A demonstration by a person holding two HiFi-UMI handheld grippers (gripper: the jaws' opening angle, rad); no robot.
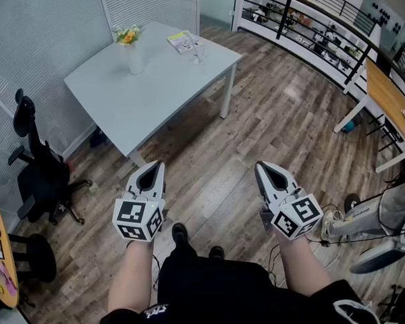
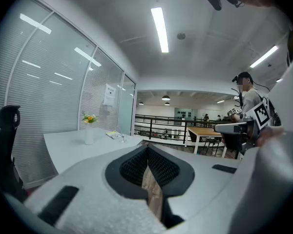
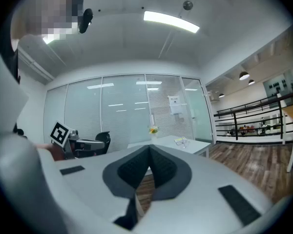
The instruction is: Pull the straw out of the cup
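**Q:** How far has the task been carried?

**A:** Nothing is done yet. The pale grey rectangular counter (image 1: 155, 96) is seen well ahead across the wood-plank floor (image 1: 270, 127). The left hand-held gripper (image 1: 154, 167) and the right hand-held gripper (image 1: 260, 169) are both clenched on nothing. The small clear glass cup (image 1: 198, 54) stands near the counter's far corner. Its straw is too small to be made out.

**Q:** What is left?

**A:** The approach, grasp and pull, it is judged.

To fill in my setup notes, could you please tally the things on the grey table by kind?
Vase with flowers: 1
Booklet: 1
Cup: 1
Total: 3
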